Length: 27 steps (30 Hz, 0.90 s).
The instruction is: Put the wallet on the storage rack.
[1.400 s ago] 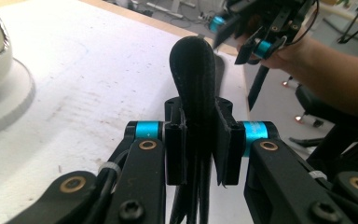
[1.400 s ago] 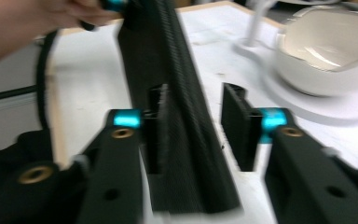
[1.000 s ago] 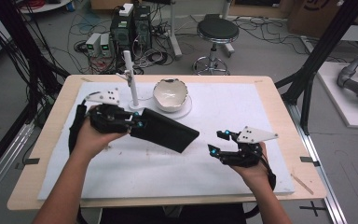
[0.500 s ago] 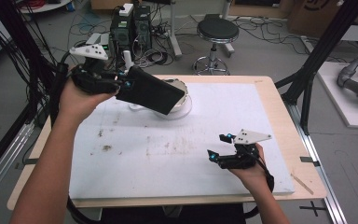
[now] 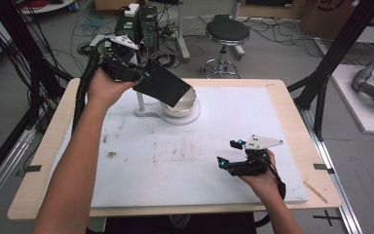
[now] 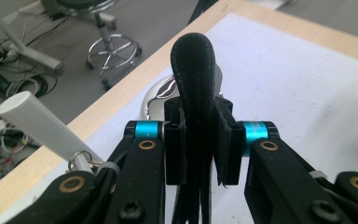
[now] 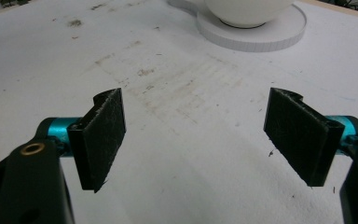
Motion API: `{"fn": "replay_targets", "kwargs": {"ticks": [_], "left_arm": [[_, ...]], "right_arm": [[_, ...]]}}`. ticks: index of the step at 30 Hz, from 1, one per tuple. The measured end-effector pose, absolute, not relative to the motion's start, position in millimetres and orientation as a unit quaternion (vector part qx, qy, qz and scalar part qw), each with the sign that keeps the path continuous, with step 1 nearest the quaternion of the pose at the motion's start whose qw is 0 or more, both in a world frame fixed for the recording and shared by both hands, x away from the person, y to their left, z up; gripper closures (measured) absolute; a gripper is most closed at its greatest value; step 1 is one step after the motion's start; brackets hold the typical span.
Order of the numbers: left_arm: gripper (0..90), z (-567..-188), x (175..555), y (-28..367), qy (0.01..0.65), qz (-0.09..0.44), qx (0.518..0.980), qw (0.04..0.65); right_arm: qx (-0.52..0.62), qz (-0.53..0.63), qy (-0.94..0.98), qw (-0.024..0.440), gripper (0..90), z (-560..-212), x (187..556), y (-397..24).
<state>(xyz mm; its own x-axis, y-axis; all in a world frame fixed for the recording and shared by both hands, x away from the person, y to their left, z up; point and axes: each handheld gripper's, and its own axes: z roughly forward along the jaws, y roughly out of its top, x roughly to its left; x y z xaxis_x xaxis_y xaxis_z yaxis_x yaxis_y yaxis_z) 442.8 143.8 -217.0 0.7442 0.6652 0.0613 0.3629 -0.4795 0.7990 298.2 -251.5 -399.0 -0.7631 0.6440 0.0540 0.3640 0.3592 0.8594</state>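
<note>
— Where does the high view sit?
— Above the table's (image 5: 292,105) near edge, looking forward and down; each gripper view looks close along its own jaws; all three share the white bowl (image 5: 182,100) beyond the fingers.

Black pouch (image 5: 160,84), white bowl (image 5: 183,101), stained white mat (image 5: 185,161), pale wooden table (image 5: 292,105), black-and-cyan jaws

A round black stool (image 5: 227,31) stands on the floor at twelve o'clock beyond the table (image 5: 292,105) — cables (image 5: 85,29) sprawl at eleven. At three o'clock, a grey machine part (image 5: 372,87) lies on a white platform (image 5: 365,114).
</note>
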Motion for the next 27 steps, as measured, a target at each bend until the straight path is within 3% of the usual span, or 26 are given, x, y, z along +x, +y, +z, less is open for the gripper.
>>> {"fn": "replay_targets", "kwargs": {"ticks": [12,18,20,23,27], "left_arm": [[76.0,-238.7,472.4,97.9,0.323,0.203,0.866,0.322],[74.5,-260.3,484.5,91.2,0.344,0.206,0.853,0.333],[70.4,-263.3,488.0,94.1,0.361,0.214,0.846,0.329],[57.1,-260.9,487.4,99.8,0.372,0.249,0.834,0.323],[54.7,-250.4,481.3,107.9,0.372,0.283,0.818,0.334]], "right_arm": [[0.31,0.481,0.808,0.139,21.2,-400.1,297.9,-256.4],[0.314,0.483,0.806,0.138,21.2,-401.0,295.9,-258.6],[0.315,0.484,0.805,0.139,21.2,-400.5,295.0,-259.6],[0.317,0.483,0.805,0.139,21.2,-400.5,294.9,-260.5],[0.315,0.482,0.806,0.14,21.3,-401.5,296.3,-259.6]]}}
